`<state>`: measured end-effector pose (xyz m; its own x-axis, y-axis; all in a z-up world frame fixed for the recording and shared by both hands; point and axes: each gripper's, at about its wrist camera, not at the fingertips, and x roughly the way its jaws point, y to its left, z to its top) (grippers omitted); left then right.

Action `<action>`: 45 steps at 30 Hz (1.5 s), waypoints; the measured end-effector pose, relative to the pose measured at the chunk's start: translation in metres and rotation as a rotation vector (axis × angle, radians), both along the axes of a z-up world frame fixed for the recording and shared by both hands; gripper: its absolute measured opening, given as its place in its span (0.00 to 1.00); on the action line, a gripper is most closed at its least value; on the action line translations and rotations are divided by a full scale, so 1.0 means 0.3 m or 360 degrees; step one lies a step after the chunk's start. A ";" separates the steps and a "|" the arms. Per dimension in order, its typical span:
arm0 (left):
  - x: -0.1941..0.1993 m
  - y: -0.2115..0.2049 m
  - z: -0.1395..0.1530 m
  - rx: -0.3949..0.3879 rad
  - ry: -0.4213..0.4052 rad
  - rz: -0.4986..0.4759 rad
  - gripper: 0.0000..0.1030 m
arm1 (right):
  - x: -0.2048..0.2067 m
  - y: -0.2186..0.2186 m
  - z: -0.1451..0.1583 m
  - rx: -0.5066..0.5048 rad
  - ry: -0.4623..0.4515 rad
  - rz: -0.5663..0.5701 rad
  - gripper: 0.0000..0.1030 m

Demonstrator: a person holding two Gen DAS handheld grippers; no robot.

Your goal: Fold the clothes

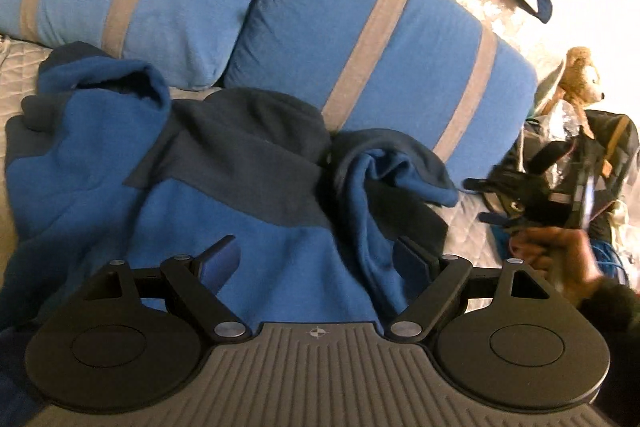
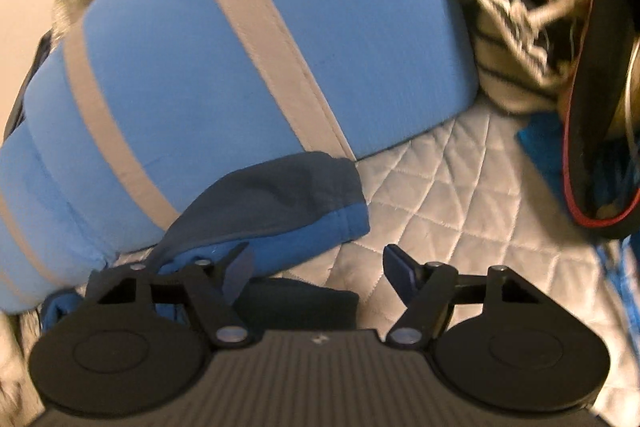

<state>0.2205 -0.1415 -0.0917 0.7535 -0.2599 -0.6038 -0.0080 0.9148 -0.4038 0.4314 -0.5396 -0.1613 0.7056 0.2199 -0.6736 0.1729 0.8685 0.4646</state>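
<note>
**Tongs over fleece on bed**

Left tongs (image 1: 318, 259): wide, empty, poised above crumpled blue fleece (image 1: 172, 179). Right tongs (image 2: 316, 267): parted, gripping nothing, fleece sleeve (image 2: 280, 203) just ahead and left, on quilt (image 2: 440, 187). Striped pillows (image 1: 360, 47) beyond both.

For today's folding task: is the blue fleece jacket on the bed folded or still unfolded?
Unfolded: the blue fleece jacket lies rumpled, sleeves bunched, on the quilted bed cover.
</note>
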 end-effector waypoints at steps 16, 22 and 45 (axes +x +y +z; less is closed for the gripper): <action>0.045 -0.021 -0.027 -0.0062 0.0053 -0.0042 0.82 | 0.103 -0.053 -0.171 0.0412 -0.0106 -0.0321 0.24; 0.050 -0.028 -0.036 -0.0089 0.0062 -0.0094 0.82 | 0.032 -0.103 0.023 0.0125 -0.0211 -0.0247 0.20; 0.026 0.000 -0.028 -0.0258 0.0020 -0.0084 0.82 | -0.385 -0.106 0.710 -0.0954 -0.0552 0.0081 0.15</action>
